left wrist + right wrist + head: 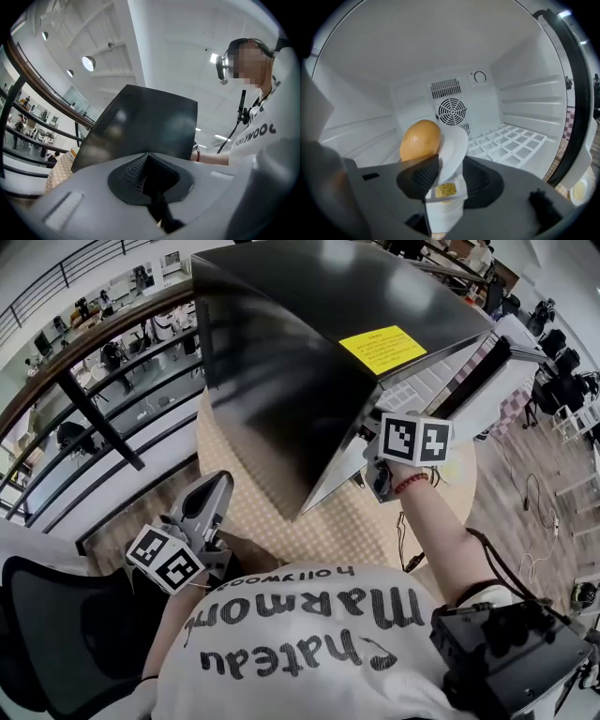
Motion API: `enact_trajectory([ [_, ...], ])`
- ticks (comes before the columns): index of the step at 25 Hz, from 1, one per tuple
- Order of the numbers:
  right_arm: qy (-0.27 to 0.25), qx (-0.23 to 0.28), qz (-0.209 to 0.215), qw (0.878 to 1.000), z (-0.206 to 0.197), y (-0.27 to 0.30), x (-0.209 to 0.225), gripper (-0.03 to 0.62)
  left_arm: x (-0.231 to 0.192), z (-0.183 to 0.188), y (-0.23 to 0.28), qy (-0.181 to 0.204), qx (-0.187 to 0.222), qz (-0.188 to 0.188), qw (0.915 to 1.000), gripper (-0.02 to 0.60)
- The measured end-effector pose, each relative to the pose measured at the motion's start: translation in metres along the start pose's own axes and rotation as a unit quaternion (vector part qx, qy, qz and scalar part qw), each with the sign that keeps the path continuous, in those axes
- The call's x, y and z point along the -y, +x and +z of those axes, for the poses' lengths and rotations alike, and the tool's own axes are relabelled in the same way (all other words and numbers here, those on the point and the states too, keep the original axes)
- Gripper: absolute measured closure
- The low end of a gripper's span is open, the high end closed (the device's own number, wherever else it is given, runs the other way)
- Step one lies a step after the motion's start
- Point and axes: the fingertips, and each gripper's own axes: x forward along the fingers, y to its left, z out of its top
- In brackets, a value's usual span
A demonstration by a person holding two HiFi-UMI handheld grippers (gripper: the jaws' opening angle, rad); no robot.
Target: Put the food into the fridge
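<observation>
**Right claw (pixel 452 168).** My right claw is inside the white chamber of the fridge (pixel 412 56). The jaws stand apart. A white dish (pixel 454 143) stands on edge between them, tilted. It leans on the left-hand pad (pixel 425 176), and I read no clamp on it from the other pad.

**Food (pixel 420 139).** One rounded orange-brown piece sits against the dish face on the left-pad side, just past the pad tip. It is inside the fridge with the dish. I cannot tell whether the dish touches the chamber floor.

**Ahead of the right claw.**
- A round fan grille (pixel 451 111) is on the back wall, straight beyond the dish.
- A white grid shelf (pixel 511 140) lies low, on the right-pad side.

**Left claw (pixel 147 157).** The jaws are closed together with nothing between them. This claw is well apart from the right one. It is outside the fridge and faces the fridge's black outer wall. In the head view it sits low at my left side.
</observation>
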Motion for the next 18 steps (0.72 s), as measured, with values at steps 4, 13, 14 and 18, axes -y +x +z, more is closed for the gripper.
enact_trajectory([
  [4,-0.005,-0.003,0.0,1.0,0.004,0.001,-0.002,0.43,-0.001,0.006,-0.003,0.001,0.001,0.005,1.0,0.574],
  [13,-0.043,-0.017,-0.015,0.999,-0.001,-0.003,0.009,0.411,0.004,0.002,-0.006,0.001,0.005,0.012,0.9999,0.574],
  [14,-0.048,-0.017,-0.018,0.999,0.0,-0.002,0.007,0.406,0.003,0.004,-0.008,0.002,0.005,0.012,0.9999,0.575],
  [18,-0.08,-0.025,-0.022,0.996,0.003,0.004,-0.007,0.382,-0.006,0.012,-0.016,0.002,0.004,0.015,0.9999,0.574],
])
